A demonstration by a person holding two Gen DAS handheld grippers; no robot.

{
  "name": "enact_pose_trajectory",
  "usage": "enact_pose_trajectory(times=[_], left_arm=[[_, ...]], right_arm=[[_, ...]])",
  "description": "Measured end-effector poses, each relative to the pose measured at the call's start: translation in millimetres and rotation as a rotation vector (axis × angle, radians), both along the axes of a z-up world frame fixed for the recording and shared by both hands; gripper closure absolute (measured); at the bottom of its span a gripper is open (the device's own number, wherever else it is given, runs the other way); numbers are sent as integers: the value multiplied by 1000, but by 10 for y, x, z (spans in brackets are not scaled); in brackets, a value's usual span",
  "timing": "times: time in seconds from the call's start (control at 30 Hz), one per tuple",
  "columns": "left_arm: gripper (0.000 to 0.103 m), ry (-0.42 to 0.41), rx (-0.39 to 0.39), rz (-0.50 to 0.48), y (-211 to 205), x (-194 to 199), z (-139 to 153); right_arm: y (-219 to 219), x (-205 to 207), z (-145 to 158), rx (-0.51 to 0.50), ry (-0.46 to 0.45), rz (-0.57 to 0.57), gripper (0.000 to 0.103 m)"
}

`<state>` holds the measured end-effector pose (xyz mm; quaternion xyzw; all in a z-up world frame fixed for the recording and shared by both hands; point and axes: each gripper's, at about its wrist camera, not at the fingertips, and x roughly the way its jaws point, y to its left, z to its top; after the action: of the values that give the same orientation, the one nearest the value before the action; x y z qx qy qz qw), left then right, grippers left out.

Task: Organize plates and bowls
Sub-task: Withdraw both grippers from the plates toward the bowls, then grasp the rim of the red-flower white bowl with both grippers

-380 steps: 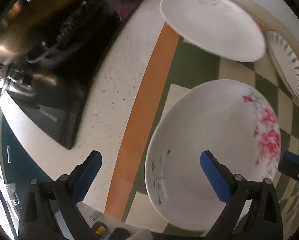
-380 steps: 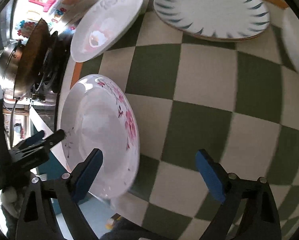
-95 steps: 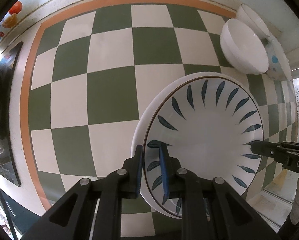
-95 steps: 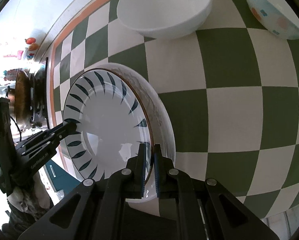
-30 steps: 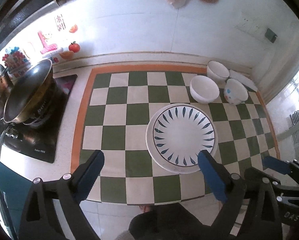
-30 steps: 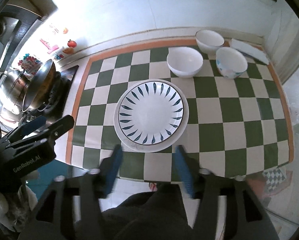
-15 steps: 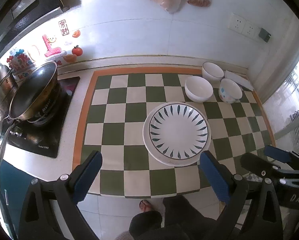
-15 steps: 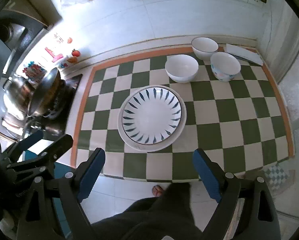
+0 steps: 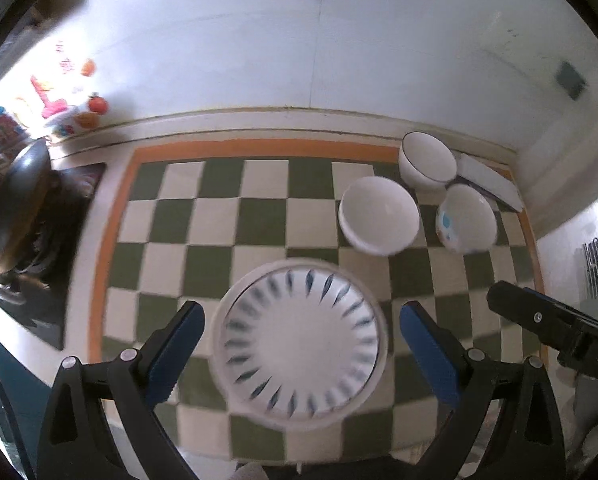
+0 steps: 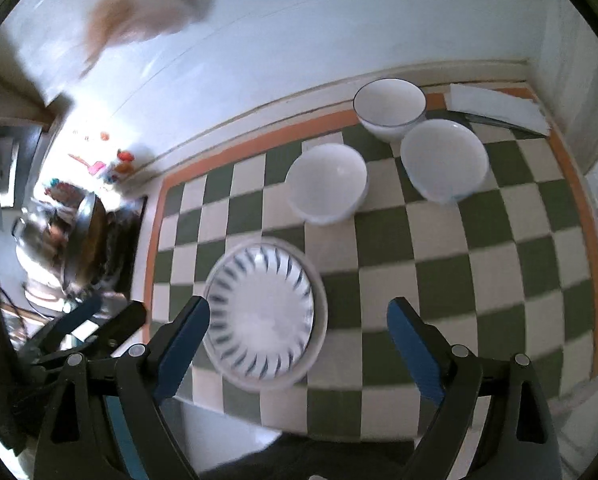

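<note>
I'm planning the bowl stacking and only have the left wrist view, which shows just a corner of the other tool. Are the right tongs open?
Observer: Yes. The right tongs are wide open, with nothing between the pads.
Operator: What's in front of them?
Observer: In their own camera they frame the right part of the plate stack, and the plain white bowl sits just beyond it.

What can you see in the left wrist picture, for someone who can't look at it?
A stack of plates with a blue-leaf pattern on top sits on a green-and-white checked mat, seen between the open blue jaws of the left gripper. Beyond it are three bowls near a white wall, a dark pan at the left, and the right gripper at the right edge.
</note>
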<state>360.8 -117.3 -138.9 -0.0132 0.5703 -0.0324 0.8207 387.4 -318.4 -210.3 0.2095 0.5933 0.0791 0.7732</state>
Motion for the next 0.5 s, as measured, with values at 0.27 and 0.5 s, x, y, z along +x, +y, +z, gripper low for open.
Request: enact_pose_trajectory(times=[0.27, 0.5], left_arm=[[16, 158, -11, 1, -245, 979, -679], [38, 296, -53, -10, -364, 1376, -1227]], right_arm=[[-335, 1014, -772, 57, 130, 14, 17], [-255, 1394, -1429, 89, 262, 67, 35]])
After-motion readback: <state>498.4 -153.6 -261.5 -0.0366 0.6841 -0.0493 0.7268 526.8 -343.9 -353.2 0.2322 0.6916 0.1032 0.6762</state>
